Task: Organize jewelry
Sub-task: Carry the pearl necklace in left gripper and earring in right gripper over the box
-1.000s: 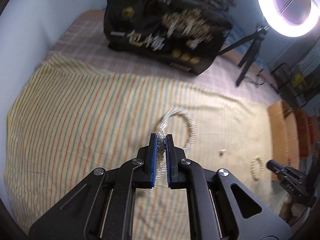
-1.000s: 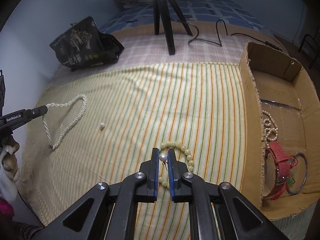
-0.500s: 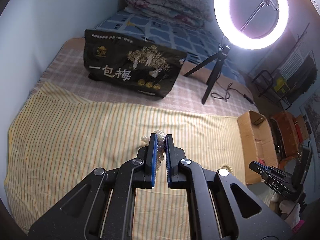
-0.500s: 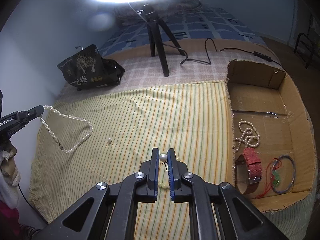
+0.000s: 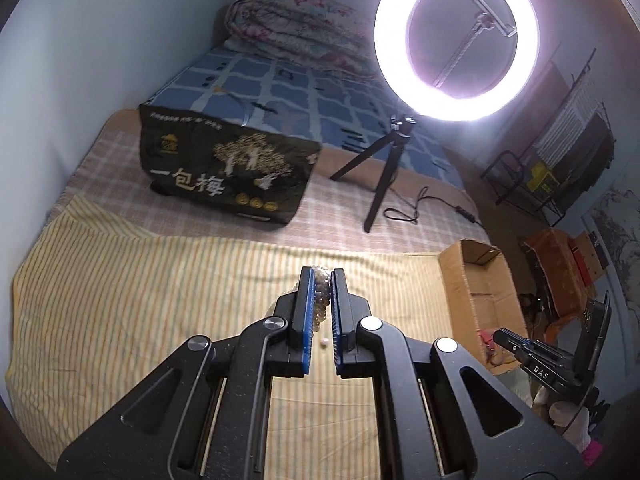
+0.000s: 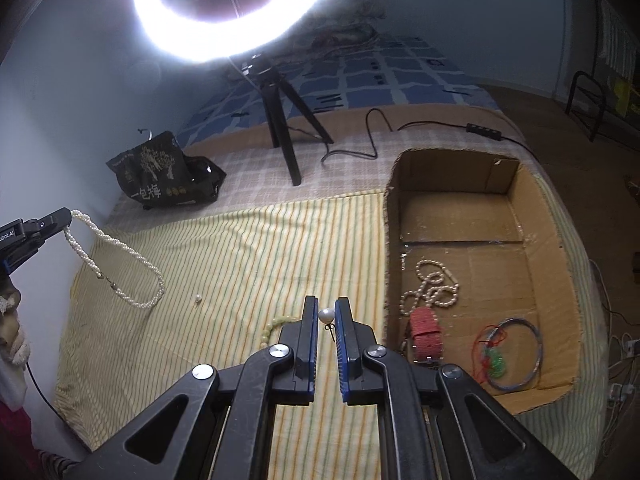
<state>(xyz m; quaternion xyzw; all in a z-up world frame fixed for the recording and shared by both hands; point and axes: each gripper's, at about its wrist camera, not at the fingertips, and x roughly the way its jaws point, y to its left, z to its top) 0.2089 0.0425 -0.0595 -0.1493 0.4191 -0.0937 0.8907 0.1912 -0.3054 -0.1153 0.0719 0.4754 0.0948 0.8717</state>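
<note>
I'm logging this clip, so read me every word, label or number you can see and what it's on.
"一包梅": black bag, large pale characters.
"DAS": right hand-held gripper, seen from the left wrist.
"obot.AI": left hand-held gripper, cut off by the frame edge.
Small print and gold medallions on the bag: too small to read.

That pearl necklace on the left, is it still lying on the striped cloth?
Apart. The right wrist view shows the pearl necklace dangling from the left gripper, clear of the striped cloth.

Ahead of the right gripper (image 6: 326,315) the striped cloth (image 6: 248,264) lies open, save a loose pearl (image 6: 198,299) to its left. To its right the cardboard box (image 6: 460,168) stands open-topped, its far half bare. Beyond stand the tripod (image 6: 280,120) and black bag (image 6: 160,172).
</note>
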